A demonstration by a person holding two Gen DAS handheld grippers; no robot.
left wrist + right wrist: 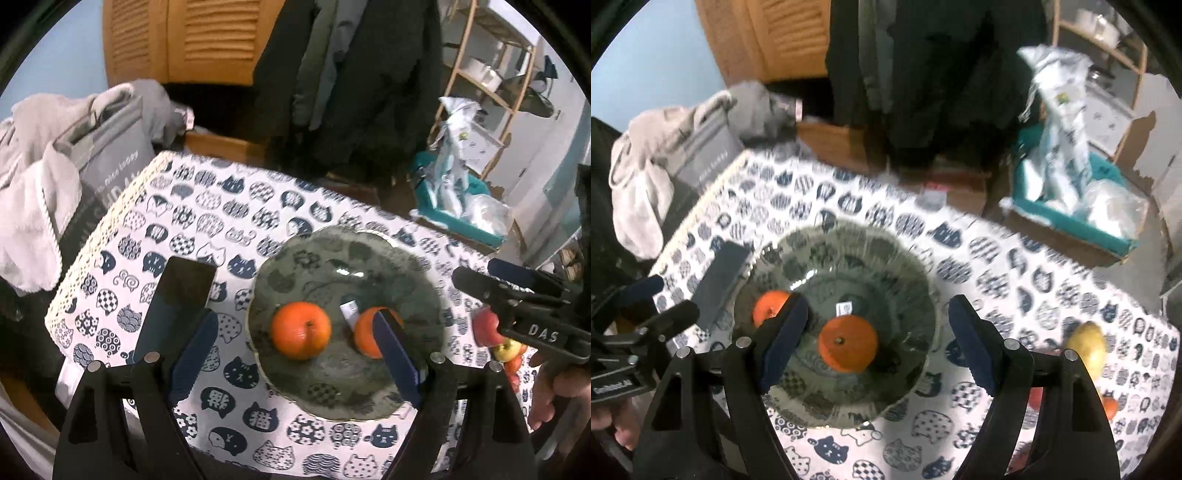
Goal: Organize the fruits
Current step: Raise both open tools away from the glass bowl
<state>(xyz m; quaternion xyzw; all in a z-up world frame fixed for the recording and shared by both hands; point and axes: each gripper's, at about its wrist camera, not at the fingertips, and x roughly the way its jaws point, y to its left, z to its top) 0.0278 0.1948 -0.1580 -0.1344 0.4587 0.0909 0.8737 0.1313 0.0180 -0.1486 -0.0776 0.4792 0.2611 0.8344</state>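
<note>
Cat-print tablecloth (221,221); glass plate (325,254) holds two oranges (301,329).

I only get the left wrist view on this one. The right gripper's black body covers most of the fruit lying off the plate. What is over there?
Observer: The right wrist view shows a yellowish rounded fruit on the cat-print tablecloth, to the right of the dark scalloped glass plate.
Reviewer: Any citrus left out there?
Observer: A small orange fruit shows near the right edge, partly behind the gripper's frame.
Reviewer: Is the right gripper carrying anything?
Observer: No. The right gripper has its jaws open and holds nothing. A round orange lies on the plate beneath them.
</note>
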